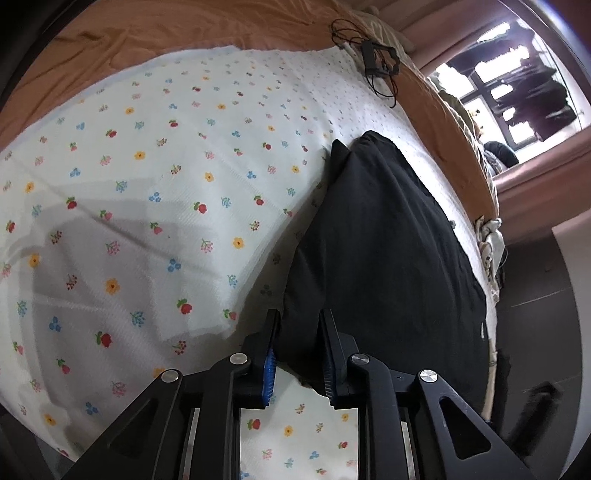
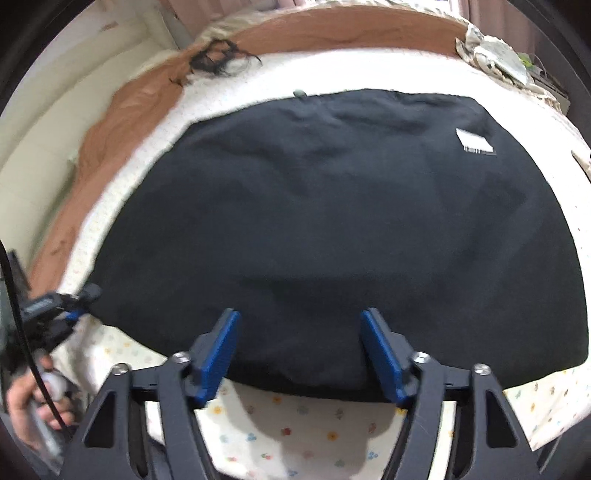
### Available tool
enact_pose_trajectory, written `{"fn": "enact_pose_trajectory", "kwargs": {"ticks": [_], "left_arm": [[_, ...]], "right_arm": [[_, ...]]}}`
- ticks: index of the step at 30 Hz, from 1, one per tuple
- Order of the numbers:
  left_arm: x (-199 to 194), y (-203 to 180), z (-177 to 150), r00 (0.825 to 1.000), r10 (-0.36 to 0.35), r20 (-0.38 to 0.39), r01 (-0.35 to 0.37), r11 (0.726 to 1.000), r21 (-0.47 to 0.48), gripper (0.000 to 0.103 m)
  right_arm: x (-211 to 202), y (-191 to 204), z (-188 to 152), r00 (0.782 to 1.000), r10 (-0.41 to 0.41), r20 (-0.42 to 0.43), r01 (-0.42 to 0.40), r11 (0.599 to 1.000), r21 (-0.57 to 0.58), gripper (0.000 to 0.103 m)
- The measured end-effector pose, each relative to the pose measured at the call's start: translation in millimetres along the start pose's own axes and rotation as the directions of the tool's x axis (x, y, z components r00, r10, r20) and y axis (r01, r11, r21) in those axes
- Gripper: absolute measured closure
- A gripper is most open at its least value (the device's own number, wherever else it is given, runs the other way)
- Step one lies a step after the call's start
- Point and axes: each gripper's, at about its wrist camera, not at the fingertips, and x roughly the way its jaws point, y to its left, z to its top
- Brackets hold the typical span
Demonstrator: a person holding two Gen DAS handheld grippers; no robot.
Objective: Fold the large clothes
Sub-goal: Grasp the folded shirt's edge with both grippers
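Observation:
A large black garment (image 2: 332, 221) lies spread flat on a white flowered sheet (image 1: 147, 184), with a white label (image 2: 474, 140) near its far right corner. In the left wrist view the garment (image 1: 388, 240) runs away from me, and my left gripper (image 1: 299, 328) is shut on its near corner. My right gripper (image 2: 301, 325) is open, its blue pads (image 2: 218, 354) wide apart over the garment's near edge. The left gripper also shows in the right wrist view (image 2: 79, 297), at the garment's left corner.
The sheet covers a bed with an orange-brown cover (image 1: 184, 29). A tangle of black cable and a small device (image 1: 376, 62) lies near the far edge. A crumpled pale cloth (image 2: 495, 55) sits at the bed's far right corner. A window (image 1: 517, 88) is beyond.

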Motion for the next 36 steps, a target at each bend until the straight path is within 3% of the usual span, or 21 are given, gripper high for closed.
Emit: {"fn": "enact_pose_trajectory", "kwargs": {"ticks": [7, 14, 36], "left_arm": [[2, 16, 5, 0.995, -0.076, -0.06, 0.067, 0.989, -0.129, 0.069], [6, 14, 2, 0.984, -0.108, -0.143, 0.086, 0.984, -0.153, 0.068], [28, 3, 27, 0.992, -0.106, -0.066, 0.094, 0.981, -0.169, 0.068]], "right_arm": [[28, -4, 19, 0.998, -0.064, -0.013, 0.064, 0.998, -0.007, 0.048], [47, -9, 62, 0.997, -0.077, -0.01, 0.077, 0.997, 0.023, 0.05], [105, -22, 180, 0.993, -0.115, 0.013, 0.114, 0.992, 0.059, 0.059]]}}
